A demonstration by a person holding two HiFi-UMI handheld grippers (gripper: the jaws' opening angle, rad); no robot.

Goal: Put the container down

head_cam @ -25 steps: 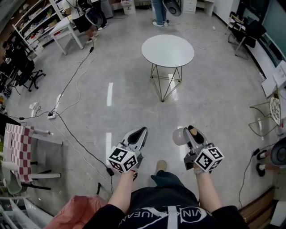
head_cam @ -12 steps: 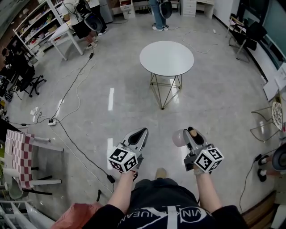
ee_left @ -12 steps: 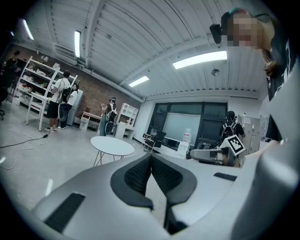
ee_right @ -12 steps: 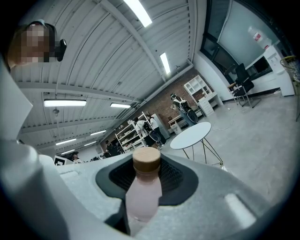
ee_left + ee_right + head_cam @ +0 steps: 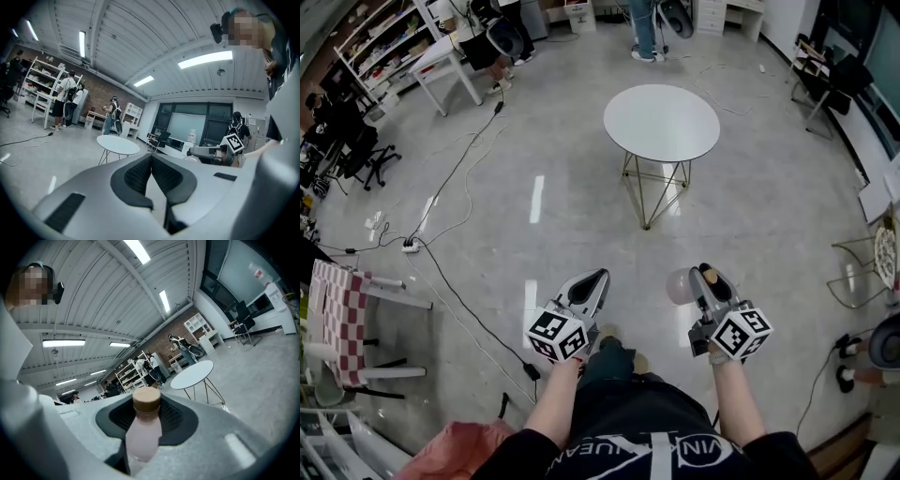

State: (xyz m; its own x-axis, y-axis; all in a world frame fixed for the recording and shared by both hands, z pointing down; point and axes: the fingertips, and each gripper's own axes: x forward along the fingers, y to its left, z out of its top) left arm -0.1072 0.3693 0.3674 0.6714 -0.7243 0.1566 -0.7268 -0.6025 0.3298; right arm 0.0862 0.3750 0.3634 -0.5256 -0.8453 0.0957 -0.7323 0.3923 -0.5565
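Note:
A pale pink bottle (image 5: 143,432) with a tan cap is clamped between the dark pads of my right gripper (image 5: 146,404), which is shut on it. In the head view the bottle (image 5: 680,286) sticks out to the left of the right gripper (image 5: 705,274), carried level above the floor. My left gripper (image 5: 598,275) is beside it at the same height. Its jaws meet at the tips (image 5: 151,157) with nothing between them. A round white table (image 5: 661,122) on thin wire legs stands ahead, well beyond both grippers, and its top is bare.
Black cables and a power strip (image 5: 410,246) run across the grey floor at left. A red-checked chair (image 5: 337,309) stands at near left and a wire stool (image 5: 853,272) at right. White shelves (image 5: 370,47), a desk and people (image 5: 642,28) line the far wall.
The person has stepped forward, and the table sits a little lower and to the right in the head view. Both grippers keep their pose, with the bottle still gripped.

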